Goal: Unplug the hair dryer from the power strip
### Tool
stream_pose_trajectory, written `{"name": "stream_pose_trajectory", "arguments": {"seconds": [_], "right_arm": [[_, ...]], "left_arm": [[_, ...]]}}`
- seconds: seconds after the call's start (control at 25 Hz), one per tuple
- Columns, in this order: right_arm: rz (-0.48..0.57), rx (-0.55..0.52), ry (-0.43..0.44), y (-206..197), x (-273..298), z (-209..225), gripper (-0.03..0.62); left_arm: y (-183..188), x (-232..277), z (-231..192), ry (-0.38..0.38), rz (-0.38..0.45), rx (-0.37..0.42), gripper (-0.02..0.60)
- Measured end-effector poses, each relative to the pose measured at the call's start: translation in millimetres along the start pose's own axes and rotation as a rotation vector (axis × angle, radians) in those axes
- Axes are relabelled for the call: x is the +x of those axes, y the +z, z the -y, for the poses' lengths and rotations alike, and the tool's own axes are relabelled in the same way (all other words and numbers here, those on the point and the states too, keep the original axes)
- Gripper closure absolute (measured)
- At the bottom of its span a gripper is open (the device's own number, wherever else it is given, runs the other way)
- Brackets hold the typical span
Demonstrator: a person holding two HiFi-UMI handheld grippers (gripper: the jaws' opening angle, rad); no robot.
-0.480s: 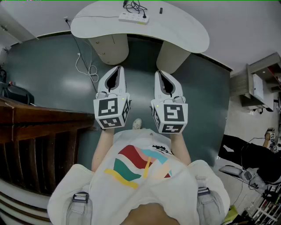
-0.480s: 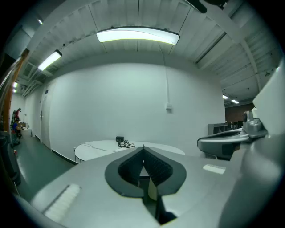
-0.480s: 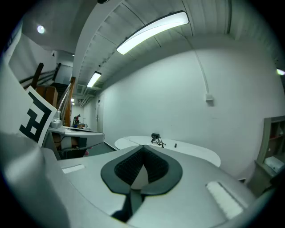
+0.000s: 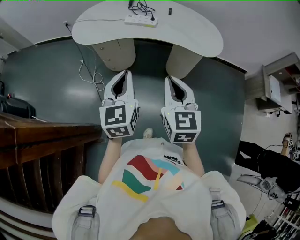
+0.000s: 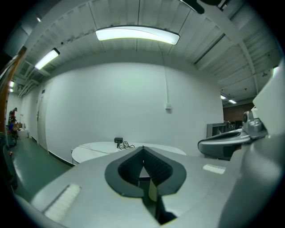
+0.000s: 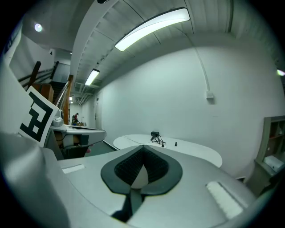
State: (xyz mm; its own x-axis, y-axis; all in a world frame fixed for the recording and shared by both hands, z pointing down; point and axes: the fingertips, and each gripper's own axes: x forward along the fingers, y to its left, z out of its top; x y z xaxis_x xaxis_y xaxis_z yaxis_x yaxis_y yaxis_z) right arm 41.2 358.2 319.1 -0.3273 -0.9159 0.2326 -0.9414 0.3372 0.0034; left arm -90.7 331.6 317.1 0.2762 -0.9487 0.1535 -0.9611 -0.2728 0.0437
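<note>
**At the far table [image 4: 197, 33], a power strip [image 4: 141, 20]**

Smooth, white and kidney-shaped, the table carries the slim white power strip, with a tangle of black cord [image 4: 143, 6] just behind it. The hair dryer itself is too small to make out. Well short of it, the left claw [image 4: 123, 72] and right claw [image 4: 170, 78], glossy pale shells with ribbed dark pads, are both closed, holding nothing.

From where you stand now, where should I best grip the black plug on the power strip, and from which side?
Grip the black plug by its body, near the right end of the white power strip, not its cord. Come from above: the strip seems to lie flat on the table, so the plug likely pulls out upward.
</note>
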Motion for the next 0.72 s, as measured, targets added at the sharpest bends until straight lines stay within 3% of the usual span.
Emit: {"name": "stream_pose_trajectory", "arguments": {"seconds": [0.16, 0.52, 0.72], "right_arm": [[0.009, 0.041, -0.006, -1, 11, 0, 0.582], [-0.042, -0.004, 0.007, -17, 39, -10, 0.582], [-0.042, -0.009, 0.028, -10, 82, 4, 0.582]], "left_arm": [[-3, 10, -11, -0.002, -0.002, -0.01, 0.581], [-18, 30, -44, 0.023, -0.025, -0.036, 0.581], [-9, 71, -58, 0.032, -0.001, -0.047, 0.581]]}}
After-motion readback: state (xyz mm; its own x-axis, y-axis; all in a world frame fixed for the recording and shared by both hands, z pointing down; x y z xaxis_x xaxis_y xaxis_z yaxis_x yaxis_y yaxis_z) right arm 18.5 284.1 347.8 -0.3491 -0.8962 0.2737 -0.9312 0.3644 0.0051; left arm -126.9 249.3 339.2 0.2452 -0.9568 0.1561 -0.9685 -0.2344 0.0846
